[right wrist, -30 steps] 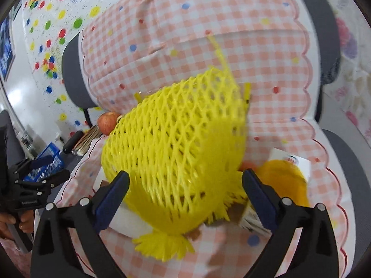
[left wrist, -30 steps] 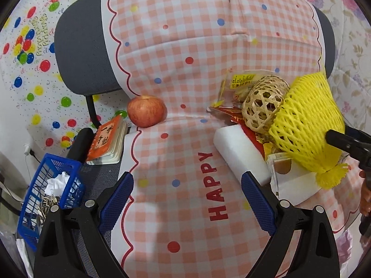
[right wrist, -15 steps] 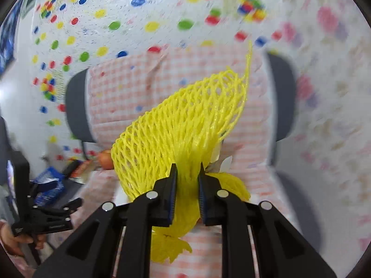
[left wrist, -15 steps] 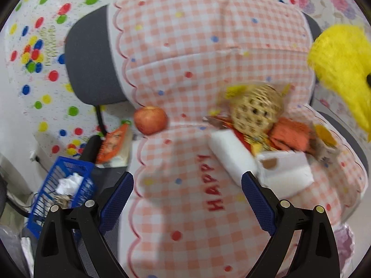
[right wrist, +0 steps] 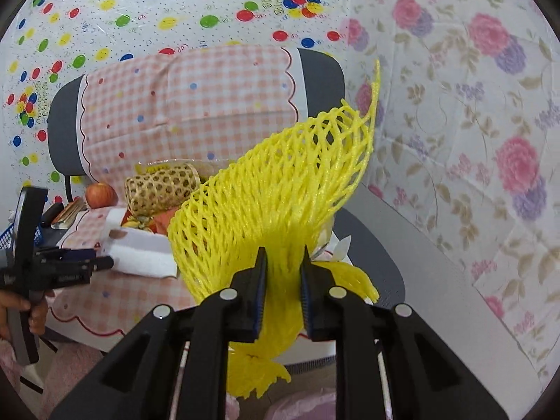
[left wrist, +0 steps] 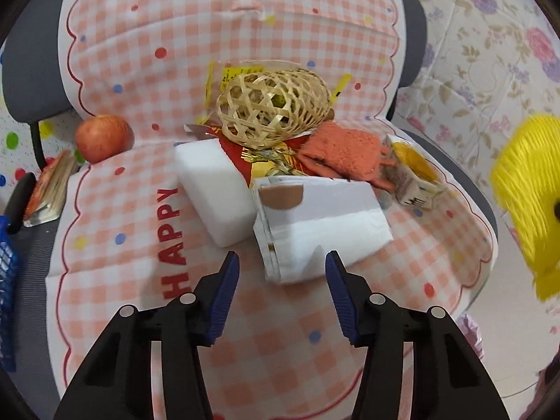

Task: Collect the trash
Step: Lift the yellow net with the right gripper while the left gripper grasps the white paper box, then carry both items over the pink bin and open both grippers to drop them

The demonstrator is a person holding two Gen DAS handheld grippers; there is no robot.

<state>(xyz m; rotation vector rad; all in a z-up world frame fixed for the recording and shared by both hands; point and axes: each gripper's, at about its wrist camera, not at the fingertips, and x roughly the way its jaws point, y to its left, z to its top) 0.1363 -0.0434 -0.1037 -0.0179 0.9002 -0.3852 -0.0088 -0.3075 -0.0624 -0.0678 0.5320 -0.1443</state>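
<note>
**Yellow net lifted clear of the cluttered chair**

A grey office chair (left wrist: 413,24) draped in a pink checked cloth (left wrist: 147,52) printed "HAPPY" stands against walls covered in balloon-dot and floral sheets.

The right claw (right wrist: 282,273) is pressed together on the gathered neck of a yellow foam net (right wrist: 280,189), pinching it so the mesh fans open above the fingertips and a frayed tail hangs below. The net is held in the air, off the seat; from the left wrist view it shows as a yellow blur (left wrist: 525,196) far to the right of the left claw.

The left claw (left wrist: 282,269) is spread, holding nothing, and hovers over the seat. Just ahead of its tips lies a white folded paper packet (left wrist: 315,224), touching a white foam block (left wrist: 217,189) to the left. Beyond them sit a woven bamboo ball (left wrist: 273,105) on red and gold wrappers (left wrist: 259,154), an orange cloth (left wrist: 343,150) and a small carton (left wrist: 413,175) to the right. An apple (left wrist: 103,137) rests far left, at the crease of the chair.
</note>
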